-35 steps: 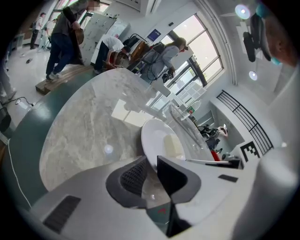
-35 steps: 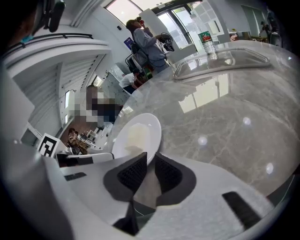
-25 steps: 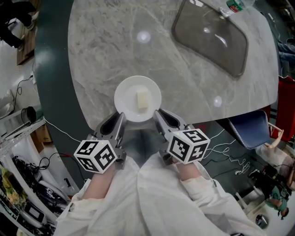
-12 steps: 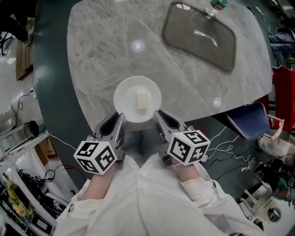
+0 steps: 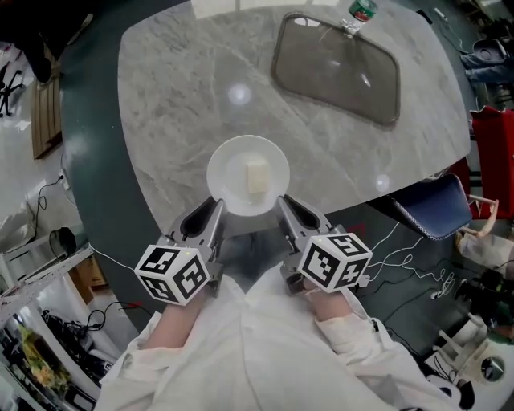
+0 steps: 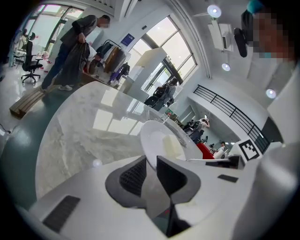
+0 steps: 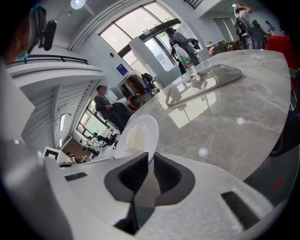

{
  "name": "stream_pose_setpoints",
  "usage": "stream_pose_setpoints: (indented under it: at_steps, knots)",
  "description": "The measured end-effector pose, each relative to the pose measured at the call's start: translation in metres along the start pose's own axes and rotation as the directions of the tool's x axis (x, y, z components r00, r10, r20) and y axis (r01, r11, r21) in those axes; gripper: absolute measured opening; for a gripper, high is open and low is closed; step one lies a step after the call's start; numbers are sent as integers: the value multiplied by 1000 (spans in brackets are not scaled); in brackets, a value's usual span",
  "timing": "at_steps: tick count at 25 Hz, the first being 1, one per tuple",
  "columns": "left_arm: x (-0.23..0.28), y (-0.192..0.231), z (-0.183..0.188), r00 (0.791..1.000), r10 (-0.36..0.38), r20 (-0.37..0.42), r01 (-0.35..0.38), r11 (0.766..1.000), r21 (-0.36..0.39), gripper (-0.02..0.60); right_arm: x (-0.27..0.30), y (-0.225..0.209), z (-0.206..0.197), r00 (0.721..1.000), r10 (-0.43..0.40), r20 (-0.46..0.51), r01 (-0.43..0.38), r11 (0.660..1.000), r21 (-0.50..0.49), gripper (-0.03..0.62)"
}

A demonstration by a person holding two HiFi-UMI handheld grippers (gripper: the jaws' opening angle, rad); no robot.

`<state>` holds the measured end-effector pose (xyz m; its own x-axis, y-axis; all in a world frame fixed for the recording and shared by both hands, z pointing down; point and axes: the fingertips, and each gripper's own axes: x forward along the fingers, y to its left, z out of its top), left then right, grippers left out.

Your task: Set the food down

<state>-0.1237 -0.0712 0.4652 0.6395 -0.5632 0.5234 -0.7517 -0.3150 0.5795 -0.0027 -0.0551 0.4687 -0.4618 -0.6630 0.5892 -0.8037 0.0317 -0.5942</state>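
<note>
We hold the plate (image 5: 227, 167) with both tongs. The left tongs (image 5: 212, 213) pinch its near-left rim and the right tongs (image 5: 285, 210) pinch its near-right rim. In each gripper view the thin white rim sits squeezed between the dark ribbed pads.

The food (image 5: 257, 175) is a pale block lying near the middle of the plate, a little toward the right tongs. It is clear of the rim on every side.

The plate is over the bench (image 5: 173, 96), with its near rim just inside the bench's near edge. Both tongs reach in from outside that edge, over the dark floor. We cannot tell whether the plate's underside touches the marble or hangs just above it.

Beyond the plate the marble is open and bare, with a wide stretch to its left and straight ahead. Ahead and to the right of the plate, well apart from it, a shallow grey tray (image 5: 337, 68) lies with rounded corners, and bare marble runs between the two. A bottle (image 5: 361, 11) stands just beyond the tray, at the bench's far edge. To the plate's right, off the bench edge, a blue chair (image 5: 430, 210) sits below the rim.
</note>
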Motion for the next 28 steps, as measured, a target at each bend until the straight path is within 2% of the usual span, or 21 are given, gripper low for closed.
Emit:
stream_pose_setpoints:
  at_steps: [11,28]
  knots:
    - [46,-31,19,1000,4,9,-5,999,47,69,-5,-39,40,1000,5,-14,-5,1000,-8,29]
    - [157,-100,67,1000,-26,4,25,993,119,69,-16,-125,143,1000,7,3,-7,1000,-23,29]
